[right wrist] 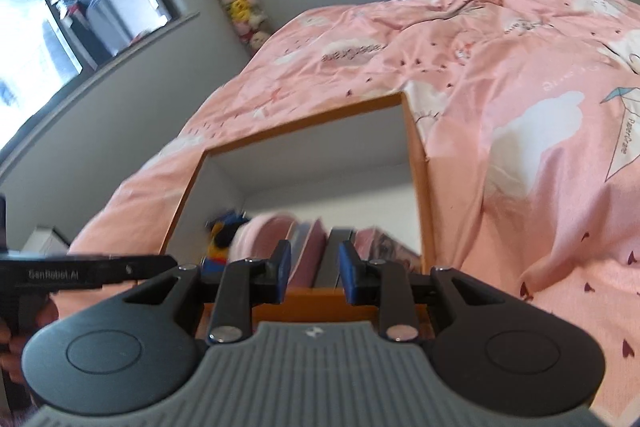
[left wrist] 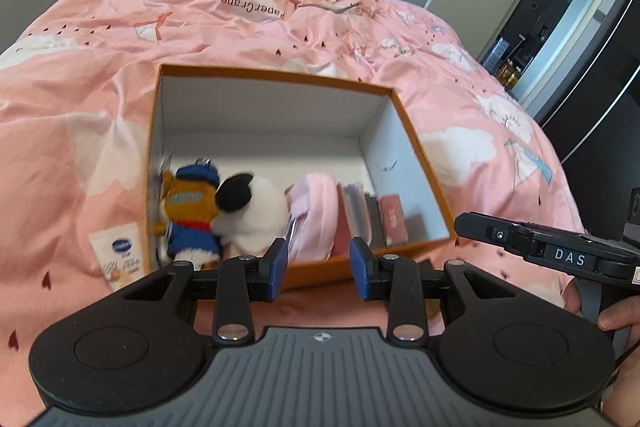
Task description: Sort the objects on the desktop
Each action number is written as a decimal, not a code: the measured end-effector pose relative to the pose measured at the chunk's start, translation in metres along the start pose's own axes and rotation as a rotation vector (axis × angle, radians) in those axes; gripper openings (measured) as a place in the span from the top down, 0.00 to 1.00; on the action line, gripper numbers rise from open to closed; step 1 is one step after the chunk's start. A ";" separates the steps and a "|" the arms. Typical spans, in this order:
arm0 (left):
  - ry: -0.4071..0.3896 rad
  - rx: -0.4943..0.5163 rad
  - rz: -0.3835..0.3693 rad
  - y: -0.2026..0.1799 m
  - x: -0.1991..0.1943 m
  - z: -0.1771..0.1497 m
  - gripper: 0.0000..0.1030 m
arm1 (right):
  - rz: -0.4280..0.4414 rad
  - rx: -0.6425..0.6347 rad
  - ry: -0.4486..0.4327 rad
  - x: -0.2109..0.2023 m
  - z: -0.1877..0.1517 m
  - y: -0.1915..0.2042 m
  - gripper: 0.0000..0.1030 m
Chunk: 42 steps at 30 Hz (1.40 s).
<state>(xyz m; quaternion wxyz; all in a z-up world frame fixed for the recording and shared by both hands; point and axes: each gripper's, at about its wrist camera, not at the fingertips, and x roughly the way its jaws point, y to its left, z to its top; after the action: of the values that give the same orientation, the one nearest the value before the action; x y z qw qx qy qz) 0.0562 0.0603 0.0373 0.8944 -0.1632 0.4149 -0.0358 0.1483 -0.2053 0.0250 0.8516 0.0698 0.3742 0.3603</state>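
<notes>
— On the pink quilt (left wrist: 248, 27), what sits in the orange box (left wrist: 276, 73)?
— Two plush toys (left wrist: 224, 211), a pink pouch (left wrist: 316, 215), some small books (left wrist: 372, 219); a tube (left wrist: 120, 255) lies just outside.
— And the grippers?
— Left gripper (left wrist: 319, 265) and right gripper (right wrist: 313, 273) — both part-open, gripping nothing.

An open box (left wrist: 420, 163) lies on a bed quilt (left wrist: 248, 11). Inside it, along the near wall, stand from left to right a plush bear (left wrist: 188, 211), a plush dog (left wrist: 252, 211), a round pouch (left wrist: 316, 215) and some small books (left wrist: 376, 215). A tube of cream (left wrist: 120, 255) lies on the quilt just outside the left wall of the box.
</notes>
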 end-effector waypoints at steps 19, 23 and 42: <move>-0.015 -0.088 0.012 0.032 -0.008 -0.010 0.63 | -0.133 -0.937 0.697 0.119 0.067 0.031 0.87; -0.015 -0.099 0.009 0.036 -0.006 -0.010 0.62 | -0.091 -1.140 0.869 0.150 0.056 0.044 0.92; 0.011 -0.139 0.027 0.055 0.003 -0.006 0.56 | 0.106 -1.357 1.174 0.218 0.023 0.016 0.94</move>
<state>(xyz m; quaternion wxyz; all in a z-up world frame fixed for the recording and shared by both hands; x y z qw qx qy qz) 0.0494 0.1097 0.0138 0.8790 -0.2190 0.4235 0.0041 0.2553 -0.0447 -0.0798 0.3637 -0.6263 0.4522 0.5205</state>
